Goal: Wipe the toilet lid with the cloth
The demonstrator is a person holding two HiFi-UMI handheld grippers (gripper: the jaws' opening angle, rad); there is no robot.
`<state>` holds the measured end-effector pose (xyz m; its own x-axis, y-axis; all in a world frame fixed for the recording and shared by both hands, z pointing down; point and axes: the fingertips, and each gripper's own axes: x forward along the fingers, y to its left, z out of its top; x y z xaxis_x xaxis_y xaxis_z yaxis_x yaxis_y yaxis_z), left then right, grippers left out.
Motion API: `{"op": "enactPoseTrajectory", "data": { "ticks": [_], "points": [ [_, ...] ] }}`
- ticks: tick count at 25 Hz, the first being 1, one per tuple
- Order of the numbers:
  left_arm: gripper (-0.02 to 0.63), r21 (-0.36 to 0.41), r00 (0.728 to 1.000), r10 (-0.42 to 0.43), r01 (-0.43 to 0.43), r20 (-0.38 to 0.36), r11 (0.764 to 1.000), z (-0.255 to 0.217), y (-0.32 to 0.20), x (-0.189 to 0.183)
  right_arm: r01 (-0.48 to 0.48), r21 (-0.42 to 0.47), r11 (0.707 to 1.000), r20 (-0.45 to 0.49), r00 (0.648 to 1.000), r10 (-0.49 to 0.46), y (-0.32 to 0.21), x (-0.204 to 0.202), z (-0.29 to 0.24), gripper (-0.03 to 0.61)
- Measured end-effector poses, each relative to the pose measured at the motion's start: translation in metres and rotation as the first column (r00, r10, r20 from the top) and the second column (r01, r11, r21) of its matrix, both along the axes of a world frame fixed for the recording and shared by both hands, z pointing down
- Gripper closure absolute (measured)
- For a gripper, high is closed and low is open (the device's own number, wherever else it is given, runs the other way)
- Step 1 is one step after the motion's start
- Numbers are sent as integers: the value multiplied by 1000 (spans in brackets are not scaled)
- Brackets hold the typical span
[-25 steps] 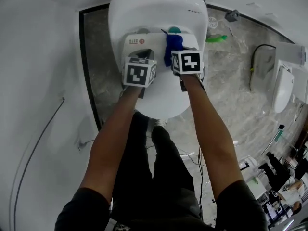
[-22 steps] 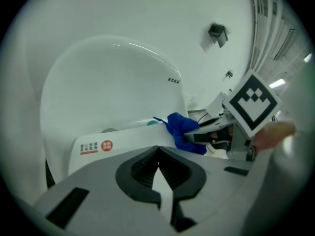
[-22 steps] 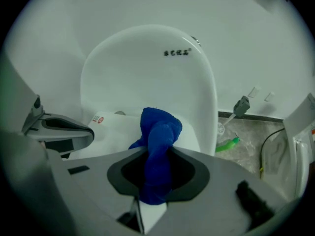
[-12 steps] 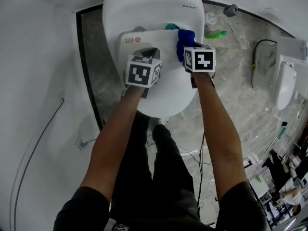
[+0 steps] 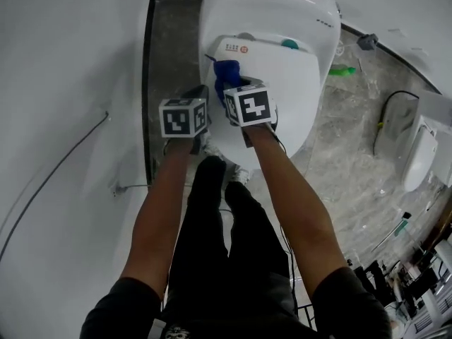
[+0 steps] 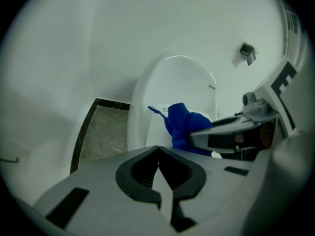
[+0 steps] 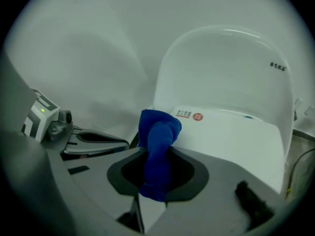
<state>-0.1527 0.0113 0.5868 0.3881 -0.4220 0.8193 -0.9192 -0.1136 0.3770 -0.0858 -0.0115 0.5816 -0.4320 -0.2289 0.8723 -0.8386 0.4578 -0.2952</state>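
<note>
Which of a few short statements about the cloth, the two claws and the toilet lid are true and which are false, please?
1. The right claw is shut on the blue cloth. True.
2. The left claw holds a second cloth. False: its jaws are together with nothing between them.
3. The toilet lid stands raised. False: it lies closed, with the cloth at its left rear corner in the head view.
4. A green object lies on the floor beside the toilet. True.
</note>
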Motion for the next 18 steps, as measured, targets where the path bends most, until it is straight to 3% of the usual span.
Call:
{"op": "enactPoseTrajectory", "data": {
  "ticks": [2,5,7,12,18],
  "points": [
    [603,-11,1000,-27,27,14,1000,5,13,-14,81,-6,997,-9,997,-81,16,-23,8,503],
    [603,-18,998,-55,55,18,998,10,26,-24,241,47,969,-118,965,-235,28,-34,19,503],
    [603,-16,998,-63,64,17,998,11,30,-26,269,52,962,-152,954,-259,30,-31,22,503],
    [603,-10,1000,-22,22,0,1000,9,36,-7,182,51,982,-158,972,-172,28,-3,24,503],
    [603,36,1000,26,-26,6,999,-4,36,38,-59,50,997,-90,994,63,25,69,18,503]
  ]
}}
